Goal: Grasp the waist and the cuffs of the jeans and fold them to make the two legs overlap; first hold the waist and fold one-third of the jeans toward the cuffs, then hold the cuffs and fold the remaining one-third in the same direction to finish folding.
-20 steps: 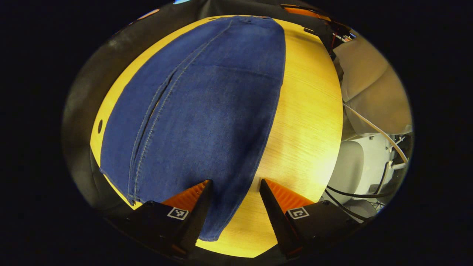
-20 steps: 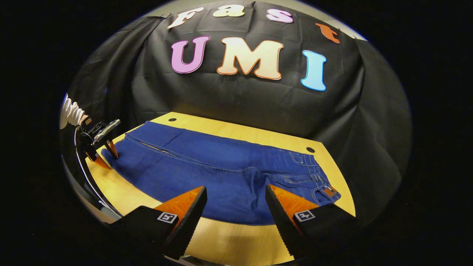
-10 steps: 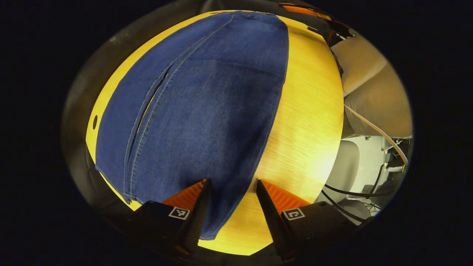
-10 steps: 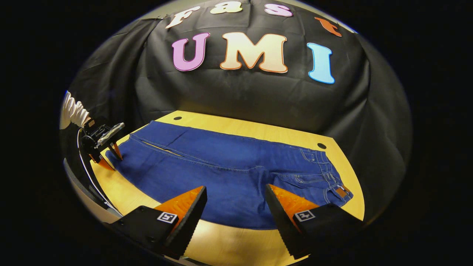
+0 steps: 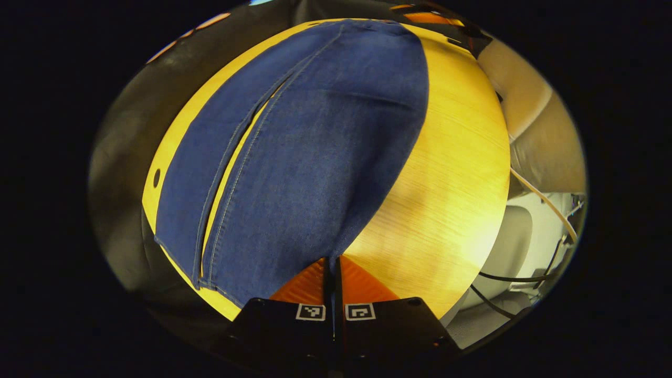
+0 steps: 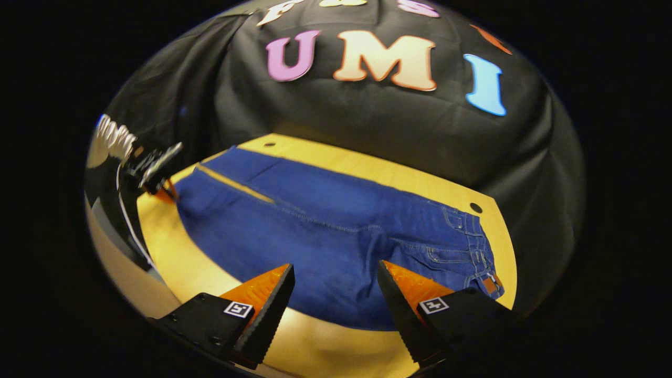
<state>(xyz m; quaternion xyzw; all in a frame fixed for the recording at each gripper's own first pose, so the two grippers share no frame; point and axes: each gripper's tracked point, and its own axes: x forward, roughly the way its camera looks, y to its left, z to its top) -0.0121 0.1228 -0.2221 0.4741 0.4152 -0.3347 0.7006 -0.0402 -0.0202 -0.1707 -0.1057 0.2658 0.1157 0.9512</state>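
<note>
Blue jeans [image 5: 315, 157] lie flat along the yellow wooden table [image 5: 446, 184], legs side by side with a narrow gap between them. In the left gripper view my left gripper [image 5: 332, 262] is shut on the near leg's cuff corner, its orange fingers pressed together. In the right gripper view the jeans [image 6: 336, 236] stretch from the cuffs at left to the waist [image 6: 472, 241] at right. My right gripper [image 6: 336, 278] hangs open above the jeans' near edge, left of the waist, with nothing between its fingers. The left gripper [image 6: 167, 191] sits far left at the cuff, held by a hand in a white sleeve [image 6: 113, 139].
Black cloth walls the table's far side. A beige chair [image 5: 535, 131] and cables [image 5: 541, 199] lie past the table's right edge in the left gripper view. Round holes [image 6: 476, 208] sit near the table's far corners. Bare table [image 6: 173, 257] runs along the near edge.
My left gripper went from open around the cuff corner to shut on it. The right gripper stayed open and drifted a little toward the waist.
</note>
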